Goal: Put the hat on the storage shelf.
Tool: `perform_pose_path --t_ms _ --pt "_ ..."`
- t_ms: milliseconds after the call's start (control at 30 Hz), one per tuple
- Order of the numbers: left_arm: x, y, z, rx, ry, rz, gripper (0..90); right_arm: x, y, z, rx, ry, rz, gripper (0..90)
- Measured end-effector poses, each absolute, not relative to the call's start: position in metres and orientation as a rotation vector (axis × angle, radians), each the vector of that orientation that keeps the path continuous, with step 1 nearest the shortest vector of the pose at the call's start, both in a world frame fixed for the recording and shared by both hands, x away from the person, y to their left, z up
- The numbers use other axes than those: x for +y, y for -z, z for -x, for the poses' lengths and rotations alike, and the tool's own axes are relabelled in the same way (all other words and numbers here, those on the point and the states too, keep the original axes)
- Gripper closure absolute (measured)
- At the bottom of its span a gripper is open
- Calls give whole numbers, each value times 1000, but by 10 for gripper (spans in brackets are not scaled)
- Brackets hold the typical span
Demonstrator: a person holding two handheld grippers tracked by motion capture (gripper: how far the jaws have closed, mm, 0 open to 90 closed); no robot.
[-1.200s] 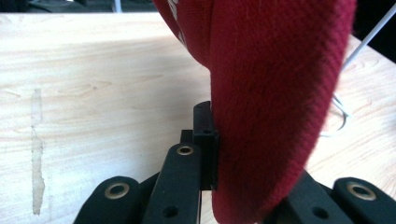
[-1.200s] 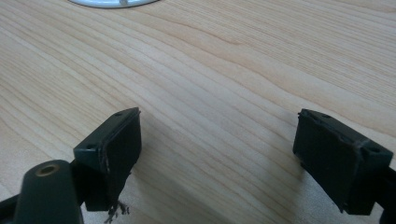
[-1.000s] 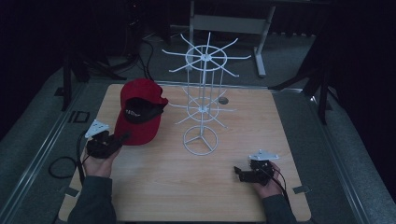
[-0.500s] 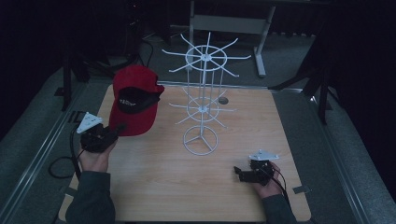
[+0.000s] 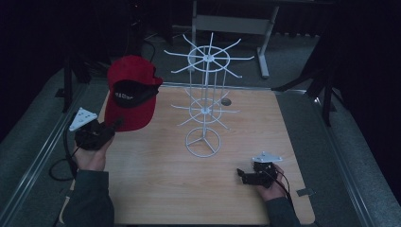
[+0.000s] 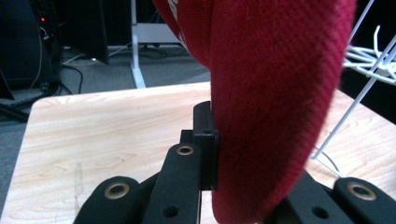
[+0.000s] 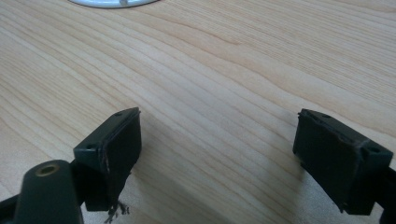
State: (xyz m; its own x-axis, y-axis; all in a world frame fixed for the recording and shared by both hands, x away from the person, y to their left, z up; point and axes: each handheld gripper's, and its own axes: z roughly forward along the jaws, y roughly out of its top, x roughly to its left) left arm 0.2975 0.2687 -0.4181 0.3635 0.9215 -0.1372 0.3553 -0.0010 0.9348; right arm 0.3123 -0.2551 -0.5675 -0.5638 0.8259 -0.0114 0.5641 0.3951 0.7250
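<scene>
Two sets of fingers are at work on the bench [image 5: 156, 189]. Those of the left gripper [image 5: 113, 126] are clenched on the brim of a red cap [image 5: 130, 97]; in the left gripper view one black finger [image 6: 205, 140] presses flat against the red cloth [image 6: 275, 93], which fills the space between the fingers and rises out of the top of that view. Seen from above, the cap hangs clear of the wood over the far left part of the bench, its crown up and away from the hand, its dark inside and lettered band facing the camera. The left hand [image 5: 92, 158] holds its gripper at the left edge of the bench.

Fingers of the right gripper [image 5: 242, 176] stand released and wide apart, with bare wood between them in the right gripper view [image 7: 219, 154]. That gripper rests low over the near right part of the bench in the right hand [image 5: 269, 187], pointing left.

Between the two, toward the far middle of the bench, stands a white wire rack [image 5: 205, 101], upright on a ring base with spokes spreading at two levels. The cap is just left of its upper spokes and apart from them.
</scene>
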Motion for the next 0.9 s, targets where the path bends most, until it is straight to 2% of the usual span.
perform_pose_path --t_ms 900 --pt "264 382 -295 1108 -712 -1521 856 -255 567 -312 2288 -973 -1201 151"
